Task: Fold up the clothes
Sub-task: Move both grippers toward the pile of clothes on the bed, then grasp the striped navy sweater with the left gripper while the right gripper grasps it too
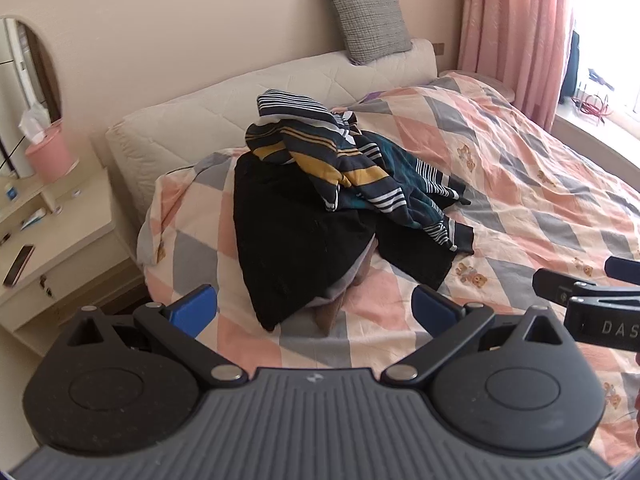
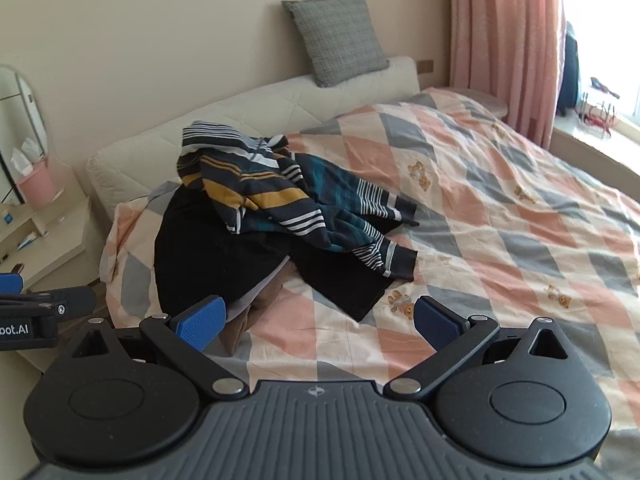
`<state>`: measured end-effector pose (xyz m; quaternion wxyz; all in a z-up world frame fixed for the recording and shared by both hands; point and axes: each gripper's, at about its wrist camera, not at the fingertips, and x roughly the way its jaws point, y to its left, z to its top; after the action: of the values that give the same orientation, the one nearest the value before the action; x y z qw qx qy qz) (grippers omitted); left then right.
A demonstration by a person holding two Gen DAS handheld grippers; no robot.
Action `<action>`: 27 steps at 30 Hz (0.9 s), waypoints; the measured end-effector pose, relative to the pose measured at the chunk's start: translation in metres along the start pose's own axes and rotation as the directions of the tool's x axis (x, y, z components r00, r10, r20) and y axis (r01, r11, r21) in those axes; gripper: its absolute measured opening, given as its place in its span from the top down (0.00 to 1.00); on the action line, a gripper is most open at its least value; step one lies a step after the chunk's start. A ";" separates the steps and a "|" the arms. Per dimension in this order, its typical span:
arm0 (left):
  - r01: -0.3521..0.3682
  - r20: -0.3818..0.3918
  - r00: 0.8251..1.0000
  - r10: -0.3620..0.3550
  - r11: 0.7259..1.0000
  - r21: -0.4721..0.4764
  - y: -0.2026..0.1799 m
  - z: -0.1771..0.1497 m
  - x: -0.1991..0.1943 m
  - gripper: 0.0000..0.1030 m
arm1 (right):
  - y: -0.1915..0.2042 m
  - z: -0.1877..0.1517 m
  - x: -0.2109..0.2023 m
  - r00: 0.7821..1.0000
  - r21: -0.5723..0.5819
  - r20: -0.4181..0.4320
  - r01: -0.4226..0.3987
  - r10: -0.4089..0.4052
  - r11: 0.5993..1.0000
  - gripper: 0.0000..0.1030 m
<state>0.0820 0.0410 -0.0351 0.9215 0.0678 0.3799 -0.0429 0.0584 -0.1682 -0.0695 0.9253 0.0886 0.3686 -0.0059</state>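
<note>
A pile of clothes lies on the bed. On top sits a crumpled striped garment [image 1: 340,160] [image 2: 280,196] in navy, yellow, teal and white. Under it spreads a black garment [image 1: 296,240] [image 2: 216,256], with a bit of brown cloth [image 1: 332,312] [image 2: 244,320] and a white edge poking out at the near side. My left gripper [image 1: 314,310] hangs open just short of the pile's near edge, nothing between its blue pads. My right gripper [image 2: 320,322] is open too, over the bedspread to the right of the pile; its arm shows at the right edge of the left wrist view.
The bed [image 1: 540,208] carries a pink, grey and cream checked cover. A grey cushion [image 1: 366,18] leans on the padded headboard [image 1: 224,120]. A nightstand [image 1: 52,232] on the left holds a phone [image 1: 18,264] and a pink tissue box [image 1: 50,156]. Pink curtains [image 1: 516,20] hang by the window.
</note>
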 end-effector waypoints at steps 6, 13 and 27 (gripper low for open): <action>0.024 -0.021 1.000 -0.023 0.999 0.035 0.019 0.026 0.041 0.01 | 0.015 0.021 0.040 0.999 0.028 -0.030 0.027 -0.026 0.999 0.00; 0.057 -0.036 0.998 -0.054 0.997 0.060 0.040 0.058 0.079 0.01 | 0.034 0.047 0.077 0.998 0.045 -0.045 0.047 -0.045 0.998 0.00; 0.105 -0.077 0.992 -0.100 0.992 0.064 0.081 0.108 0.145 0.01 | 0.070 0.093 0.133 0.993 0.053 -0.062 0.106 -0.103 0.993 0.00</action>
<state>0.2702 0.0999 -0.0540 0.9006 0.0809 0.4150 -0.1005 0.2239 -0.1076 -0.0826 0.9096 0.0954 0.3996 -0.0620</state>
